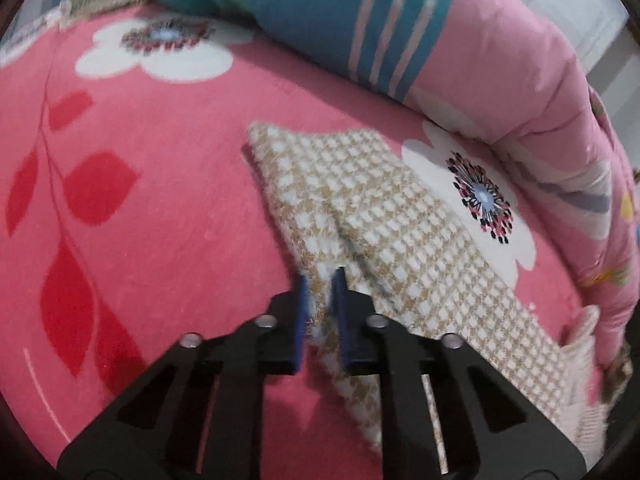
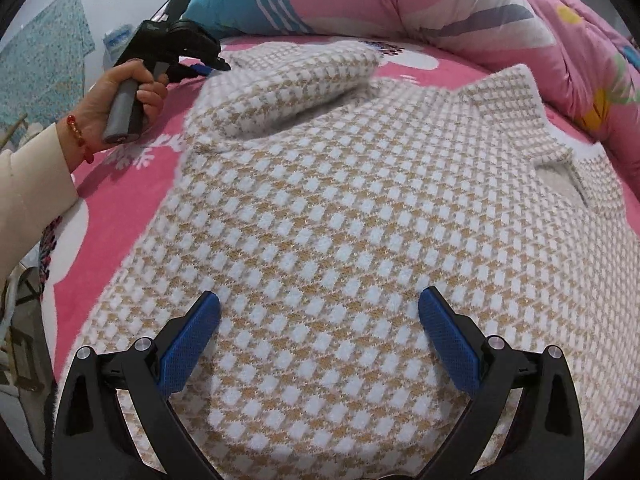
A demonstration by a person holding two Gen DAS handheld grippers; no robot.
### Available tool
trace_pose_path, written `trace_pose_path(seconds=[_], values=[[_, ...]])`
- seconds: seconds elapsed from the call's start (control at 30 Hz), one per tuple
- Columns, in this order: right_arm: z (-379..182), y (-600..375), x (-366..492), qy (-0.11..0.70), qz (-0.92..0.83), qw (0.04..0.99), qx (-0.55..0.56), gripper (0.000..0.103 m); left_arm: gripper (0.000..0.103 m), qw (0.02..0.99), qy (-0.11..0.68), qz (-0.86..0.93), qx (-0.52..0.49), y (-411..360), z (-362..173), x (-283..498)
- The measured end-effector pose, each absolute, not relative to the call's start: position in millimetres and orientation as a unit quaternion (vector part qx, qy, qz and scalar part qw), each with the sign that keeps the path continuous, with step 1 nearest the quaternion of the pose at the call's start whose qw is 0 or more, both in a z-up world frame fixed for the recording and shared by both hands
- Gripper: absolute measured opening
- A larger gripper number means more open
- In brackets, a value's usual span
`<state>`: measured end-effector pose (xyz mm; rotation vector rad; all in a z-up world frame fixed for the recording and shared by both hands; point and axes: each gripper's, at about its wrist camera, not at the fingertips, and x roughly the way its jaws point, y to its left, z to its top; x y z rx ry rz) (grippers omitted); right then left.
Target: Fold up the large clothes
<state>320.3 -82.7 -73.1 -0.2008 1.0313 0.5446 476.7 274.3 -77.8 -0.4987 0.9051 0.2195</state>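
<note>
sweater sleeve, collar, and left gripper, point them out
sweater sleeve [image 1: 380, 216], left wrist view, mid sleeve
collar [image 2: 516, 104], right wrist view, raised neck edge
left gripper [image 1: 320, 280], left wrist view, between its fingertips

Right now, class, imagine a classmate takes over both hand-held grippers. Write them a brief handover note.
Left hand-held gripper: shut on the sweater's sleeve, which lies stretched out on the pink blanket.
Right hand-held gripper: open, above the sweater body, holding nothing.
Sweater: spread flat on the bed, collar toward the rolled quilt.
Done: sleeve gripped.
Left: fold both sleeves in, then fold the body.
</note>
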Motion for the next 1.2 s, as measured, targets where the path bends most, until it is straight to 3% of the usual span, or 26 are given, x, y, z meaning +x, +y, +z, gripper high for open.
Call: trace_pose_path(seconds=[0.23, 0.47, 0.57, 0.73, 0.77, 0.83, 0.9, 1.0, 1.1, 1.2], values=[[-49, -114, 334, 0.5, 0.27, 0.823, -0.031, 0.097, 0.006, 0.93, 0.344, 0.072, -0.104, 198, 16, 434], [17, -204, 300, 0.438, 0.235, 0.866, 0.047, 0.097, 0.006, 0.954, 0.287, -0.087, -0.02, 66, 104, 353], [35, -247, 274, 0.424, 0.205, 0.879, 0.072, 0.097, 0.006, 0.938, 0.308, -0.157, -0.02, 19, 99, 325], [24, -297, 254, 0.443, 0.167, 0.875, 0.101, 0.097, 0.012, 0.899, 0.377, -0.218, -0.051, -36, 29, 287], [18, -306, 250, 0.453, 0.162, 0.87, 0.108, 0.097, 0.016, 0.89, 0.394, -0.221, -0.063, -40, 11, 283], [9, -314, 248, 0.472, 0.158, 0.858, 0.122, 0.097, 0.05, 0.878, 0.422, -0.213, -0.082, -40, -30, 279], [2, -319, 247, 0.487, 0.163, 0.847, 0.138, 0.097, 0.062, 0.878, 0.429, -0.196, -0.082, -39, -53, 273], [3, -320, 250, 0.492, 0.178, 0.841, 0.14, 0.097, 0.067, 0.871, 0.44, -0.195, -0.098, -29, -58, 270], [9, -312, 263, 0.489, 0.196, 0.838, 0.14, 0.097, 0.081, 0.873, 0.424, -0.21, -0.113, -17, -43, 262], [15, -303, 280, 0.483, 0.225, 0.831, 0.161, 0.097, 0.082, 0.882, 0.4, -0.222, -0.112, -3, -26, 246]])
